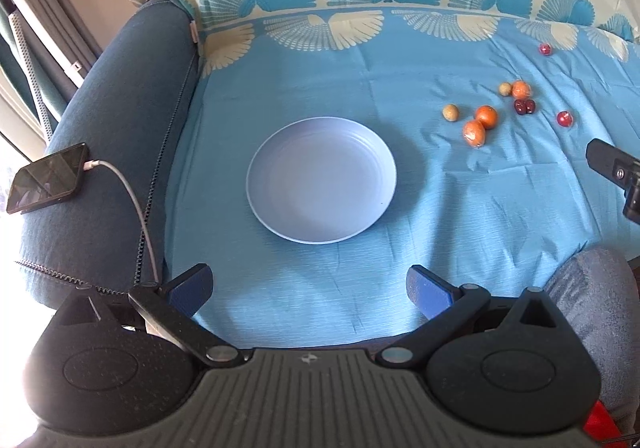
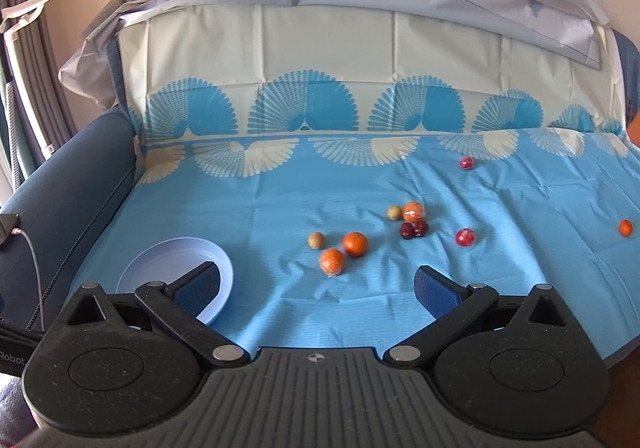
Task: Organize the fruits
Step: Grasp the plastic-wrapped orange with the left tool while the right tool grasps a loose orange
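So at the bottom of the left wrist view my left hand-held gripper (image 1: 308,288) is spread wide with nothing in it, hovering over the blue cloth (image 1: 460,207) that covers the sofa seat. Same deal in the right wrist view: my right hand-held gripper (image 2: 318,286) is wide apart and empty too, its left finger overlapping the plate. The pale plate (image 1: 322,179) sits dead centre of the left view, bare, with a phone (image 1: 46,177) on its charging cable lying on the sofa arm (image 1: 120,107) at the left edge. Further out, in the middle of the right view, two oranges (image 2: 355,244) are touching each other with a small tan fruit (image 2: 316,240) just beside them. Behind those there's a wrapped orange (image 2: 414,211) next to another tan fruit (image 2: 394,212), with a dark red cluster (image 2: 414,230) right in front. A red fruit (image 2: 465,237) sits to the right, another red one (image 2: 466,163) near the backrest, and a lone orange (image 2: 625,227) is way off at the right edge.
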`<state>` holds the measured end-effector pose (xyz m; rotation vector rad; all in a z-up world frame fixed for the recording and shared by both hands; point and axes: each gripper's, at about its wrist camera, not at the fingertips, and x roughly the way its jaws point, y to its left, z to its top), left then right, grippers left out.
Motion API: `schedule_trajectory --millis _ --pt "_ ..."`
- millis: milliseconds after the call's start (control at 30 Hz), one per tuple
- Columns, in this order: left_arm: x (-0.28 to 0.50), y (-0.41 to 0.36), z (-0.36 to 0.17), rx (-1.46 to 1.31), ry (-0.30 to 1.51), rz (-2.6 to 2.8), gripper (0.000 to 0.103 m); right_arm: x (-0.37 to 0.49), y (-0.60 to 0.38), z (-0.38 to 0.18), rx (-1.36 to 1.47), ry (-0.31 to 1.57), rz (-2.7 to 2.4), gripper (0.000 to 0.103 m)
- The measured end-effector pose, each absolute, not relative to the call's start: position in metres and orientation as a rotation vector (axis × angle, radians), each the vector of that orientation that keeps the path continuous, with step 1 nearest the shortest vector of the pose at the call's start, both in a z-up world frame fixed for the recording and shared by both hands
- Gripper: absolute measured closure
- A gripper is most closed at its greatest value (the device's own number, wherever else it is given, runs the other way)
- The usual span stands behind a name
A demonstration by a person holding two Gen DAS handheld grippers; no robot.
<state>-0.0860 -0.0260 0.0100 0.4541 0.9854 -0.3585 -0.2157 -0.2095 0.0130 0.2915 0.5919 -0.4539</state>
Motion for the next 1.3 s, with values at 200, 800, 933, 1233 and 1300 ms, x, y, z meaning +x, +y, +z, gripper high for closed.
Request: schedule_trajectory --millis 200,800,933,1233,1300 --pt "-0.081 -0.076 -0.002 0.439 1.031 -0.461 0.0 -0.252 -0.275 0.004 0.395 0.5 -0.574 0.0" --pt "0.005 -0.276 -0.14 0.489 1.095 -0.539 0.0 -0.306 -0.645 -0.125 0.439 0.418 -1.338 0.001" --pt "0.02 -0.304 -0.168 0.507 1.111 -0.522 0.0 -0.302 -0.716 -0.169 0.5 0.461 -1.417 0.001" --pt "0.045 -0.322 -0.197 0.494 1.16 -0.533 0.0 -0.27 -0.781 -0.23 0.59 0.551 -1.37 0.001" --pt "0.048 -0.32 -0.195 0.494 1.159 -0.555 0.003 -0.262 -0.779 -0.229 0.523 0.567 -1.391 0.009"
